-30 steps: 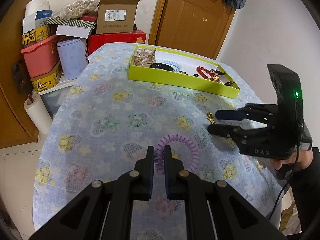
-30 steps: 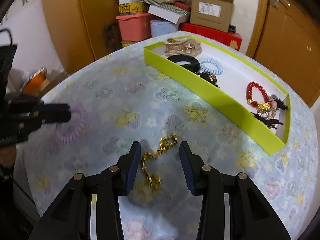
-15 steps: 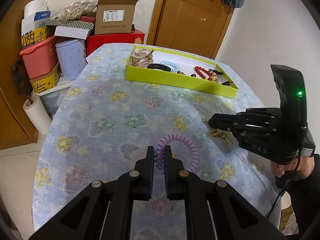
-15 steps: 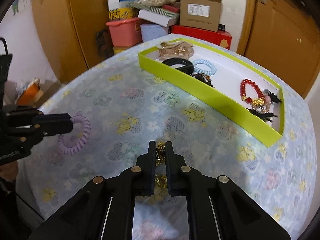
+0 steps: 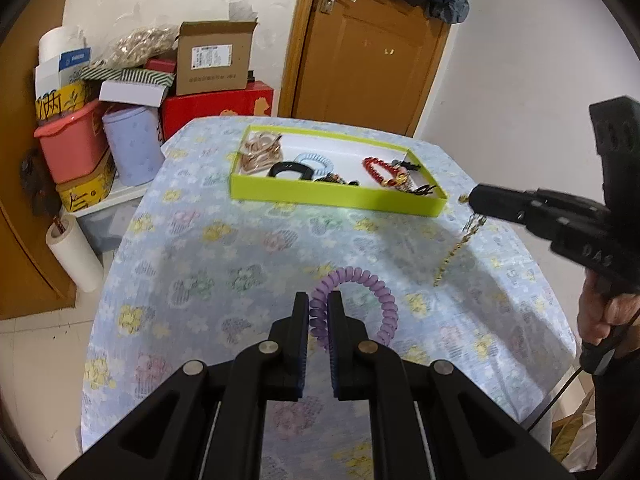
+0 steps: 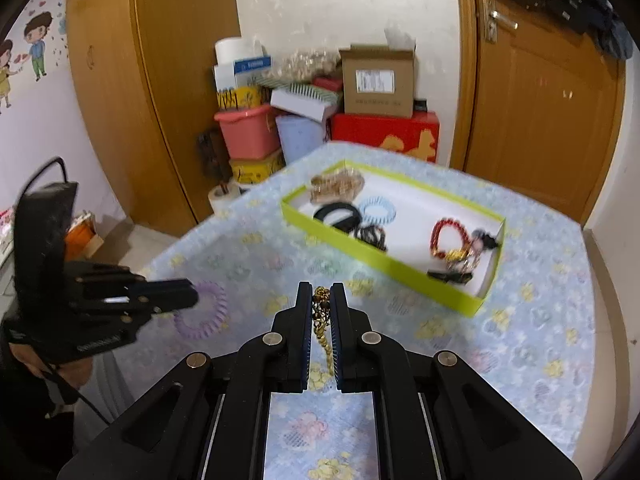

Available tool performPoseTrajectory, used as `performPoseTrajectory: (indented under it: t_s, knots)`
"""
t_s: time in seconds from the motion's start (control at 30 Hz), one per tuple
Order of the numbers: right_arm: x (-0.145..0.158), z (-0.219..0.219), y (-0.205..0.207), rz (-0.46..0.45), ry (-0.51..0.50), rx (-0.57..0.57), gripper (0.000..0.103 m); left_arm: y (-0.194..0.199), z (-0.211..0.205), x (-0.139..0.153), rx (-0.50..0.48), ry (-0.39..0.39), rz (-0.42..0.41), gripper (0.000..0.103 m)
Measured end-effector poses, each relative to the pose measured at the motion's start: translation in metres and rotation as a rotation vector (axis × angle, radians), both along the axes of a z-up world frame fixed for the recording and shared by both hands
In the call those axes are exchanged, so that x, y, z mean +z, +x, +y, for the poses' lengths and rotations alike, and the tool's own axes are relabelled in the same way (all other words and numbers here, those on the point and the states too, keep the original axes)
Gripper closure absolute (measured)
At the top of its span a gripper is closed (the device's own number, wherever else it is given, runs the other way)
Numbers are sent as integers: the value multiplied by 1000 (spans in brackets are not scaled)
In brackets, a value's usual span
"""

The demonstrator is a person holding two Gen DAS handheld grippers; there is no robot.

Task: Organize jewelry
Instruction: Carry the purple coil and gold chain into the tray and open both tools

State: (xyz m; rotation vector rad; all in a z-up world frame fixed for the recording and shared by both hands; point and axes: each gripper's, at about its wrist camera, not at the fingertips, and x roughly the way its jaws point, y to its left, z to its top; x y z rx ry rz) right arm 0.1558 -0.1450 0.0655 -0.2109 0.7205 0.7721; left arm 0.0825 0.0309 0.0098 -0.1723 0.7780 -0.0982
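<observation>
Jewelry tray [image 5: 336, 199], green and already half filled, waits at the far side of my table [image 5: 224, 248]. My left gripper [image 5: 318, 312] pinches the purple coil hair tie [image 5: 360, 280]. My right gripper [image 6: 321, 300] has just closed on the gold chain [image 6: 322, 320], which a second ago lay on the cloth and now hangs free, ready for the tray.

We were in a lived-in room of a home — a bedroom or spare room, we could not tell which. A table [image 5: 208, 240] wore a flowery cloth, and behind it household clutter was stacked against a scuffed white wall: a cardboard box [image 5: 216, 60], a red gift box [image 6: 384, 130], a pink plastic tub [image 5: 70, 144], paper rolls [image 5: 74, 254]. Wooden doors [image 6: 540, 100] framed the corner — clothes hung over one — and cartoon children stickers [image 6: 36, 46] decorated a wall.
</observation>
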Motion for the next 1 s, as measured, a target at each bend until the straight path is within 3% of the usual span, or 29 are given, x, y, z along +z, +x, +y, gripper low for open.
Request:
performPoseTrajectory:
  t_s: [0.4, 1.0]
  knots:
    - [40, -10, 1, -66, 9, -22, 95, 20, -11, 39, -30, 45, -50, 94]
    - [39, 7, 75, -45, -2, -46, 95, 106, -4, 66, -38, 101, -70, 94]
